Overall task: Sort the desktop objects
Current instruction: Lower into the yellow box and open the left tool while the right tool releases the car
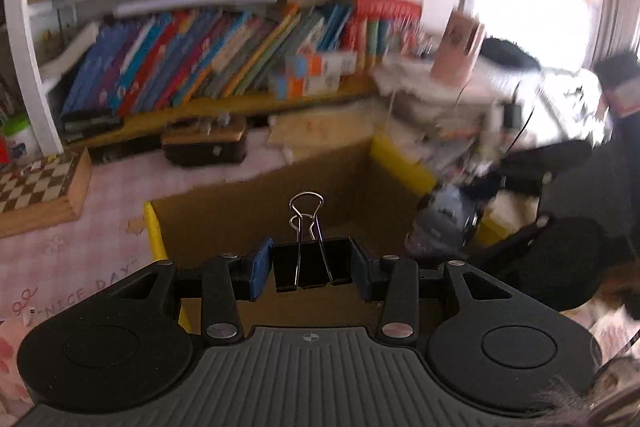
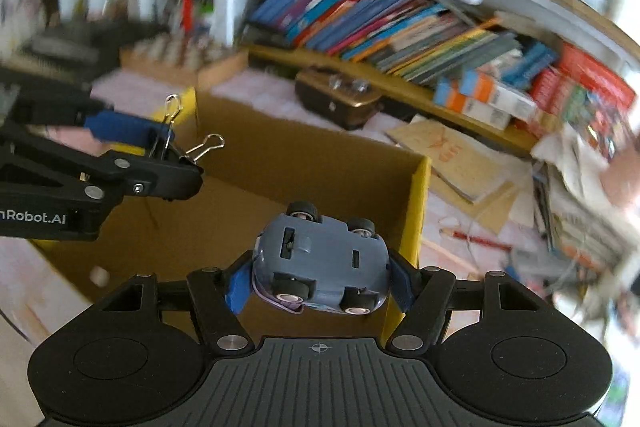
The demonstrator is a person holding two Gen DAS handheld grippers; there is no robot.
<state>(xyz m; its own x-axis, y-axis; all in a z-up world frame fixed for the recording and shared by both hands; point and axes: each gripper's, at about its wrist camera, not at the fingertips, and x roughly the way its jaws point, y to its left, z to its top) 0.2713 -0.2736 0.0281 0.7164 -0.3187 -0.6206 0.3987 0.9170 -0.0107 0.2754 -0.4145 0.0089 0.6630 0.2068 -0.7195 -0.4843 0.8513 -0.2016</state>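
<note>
My left gripper (image 1: 312, 269) is shut on a black binder clip (image 1: 310, 261) with silver wire handles and holds it above an open cardboard box (image 1: 248, 211) with yellow edges. The left gripper and clip also show in the right wrist view (image 2: 168, 143), over the box's left side. My right gripper (image 2: 320, 281) is shut on a grey-blue toy car (image 2: 320, 259), held underside up with its wheels showing, above the box's (image 2: 320, 163) near right corner. The car shows blurred in the left wrist view (image 1: 444, 223).
A bookshelf full of leaning books (image 1: 224, 55) runs behind the desk. A dark brown case (image 2: 340, 99), a chessboard box (image 1: 36, 191), a cardboard sheet (image 2: 452, 155), a red pencil (image 2: 476, 238) and paper stacks (image 1: 440, 99) lie around the box on a pink cloth (image 1: 80, 267).
</note>
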